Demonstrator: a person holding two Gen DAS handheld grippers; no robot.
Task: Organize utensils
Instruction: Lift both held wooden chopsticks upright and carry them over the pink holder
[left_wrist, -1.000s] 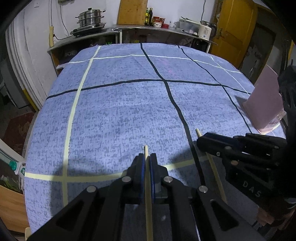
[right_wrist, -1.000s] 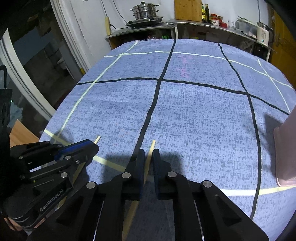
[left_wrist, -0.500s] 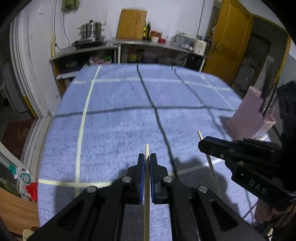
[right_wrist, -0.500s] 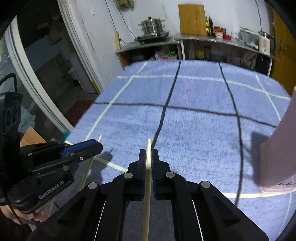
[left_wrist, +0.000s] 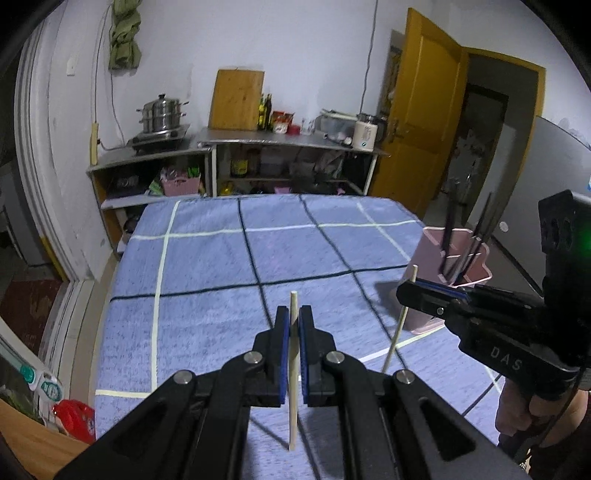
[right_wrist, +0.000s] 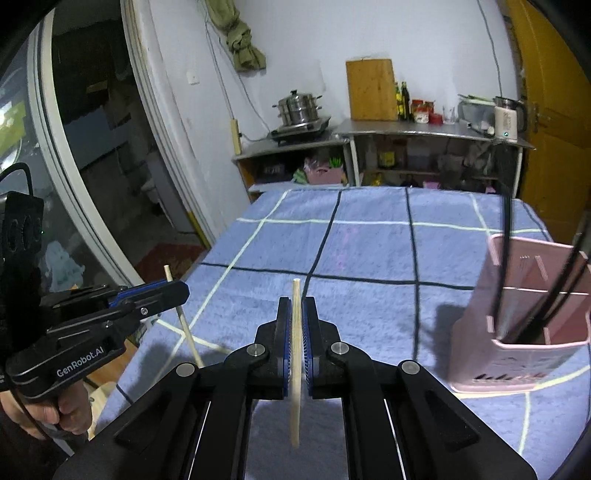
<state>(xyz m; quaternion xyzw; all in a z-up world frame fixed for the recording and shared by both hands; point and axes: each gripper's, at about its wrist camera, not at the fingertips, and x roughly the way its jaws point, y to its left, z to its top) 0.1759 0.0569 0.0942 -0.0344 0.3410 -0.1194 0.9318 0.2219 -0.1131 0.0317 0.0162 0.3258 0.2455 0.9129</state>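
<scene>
1. Over the blue towel-covered table, we hold the left gripper with its blue-padded fingers clamped on a pale wooden chopstick, which stands close to upright and clear of the cloth, its top end poking above the pads.
2. Our right gripper is likewise pressed together on a second wooden chopstick, also raised off the table; its lower end hangs free in front of the gripper body.
3. From the left wrist view, the right gripper appears at the right edge, its chopstick slanting down toward the yellow tape line; from the right wrist view, the left gripper sits at the left edge with its stick angled beside the table's edge.
4. A pink utensil holder stands on the right side of the table, just beside the right gripper, with dark chopsticks leaning inside its divided compartments.
5. Black and yellow tape lines cross the cloth in a grid.
6. Behind the table, a steel steamer pot and a wooden cutting board sit on the counter; an orange door stands open.
</scene>
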